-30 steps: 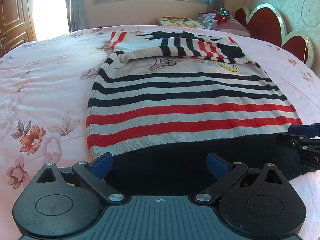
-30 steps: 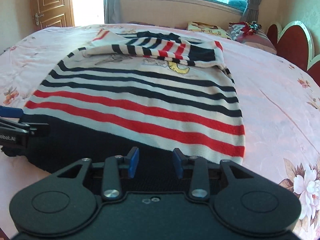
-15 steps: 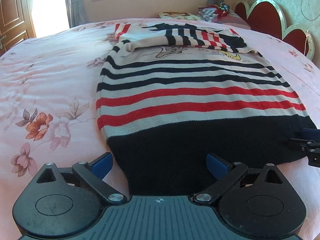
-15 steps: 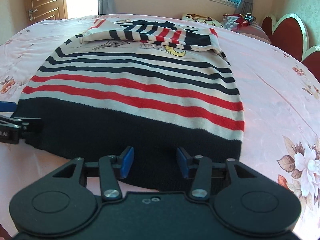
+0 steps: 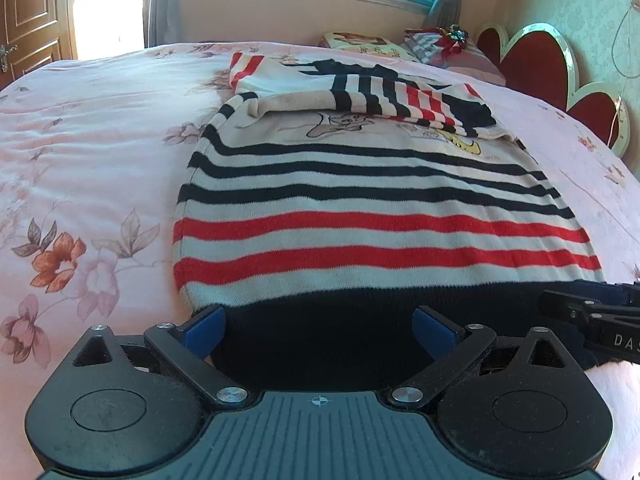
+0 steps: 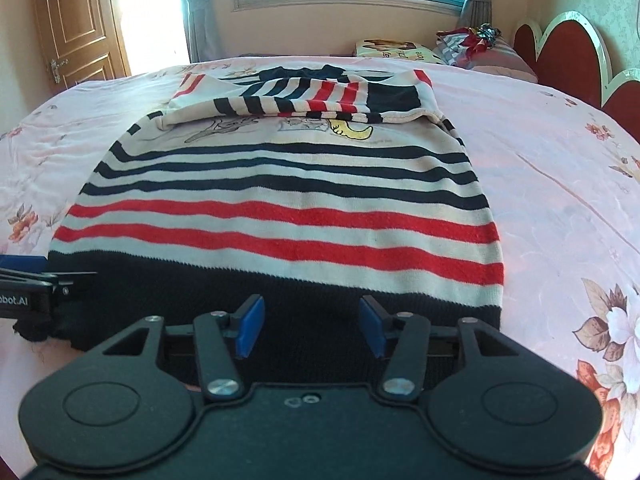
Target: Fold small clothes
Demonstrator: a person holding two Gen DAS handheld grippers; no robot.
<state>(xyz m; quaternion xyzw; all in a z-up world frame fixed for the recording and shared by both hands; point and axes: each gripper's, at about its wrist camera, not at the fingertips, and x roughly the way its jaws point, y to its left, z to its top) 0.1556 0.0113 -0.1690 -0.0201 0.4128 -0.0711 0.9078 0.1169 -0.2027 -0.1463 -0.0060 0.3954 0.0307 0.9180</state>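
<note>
Now | striped sweater (image 5: 380,216) flat on bed (image 5: 80,160), dark hem nearest | left gripper (image 5: 319,326) spread wide over hem (gripping nothing) | right gripper (image 6: 311,326) opening, hem between jaws, unpinched

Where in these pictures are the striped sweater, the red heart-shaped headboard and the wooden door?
striped sweater (image 6: 280,236), right wrist view, on a red stripe across its body.
red heart-shaped headboard (image 5: 536,60), left wrist view, on its red panel.
wooden door (image 6: 78,20), right wrist view, on an upper panel.
</note>
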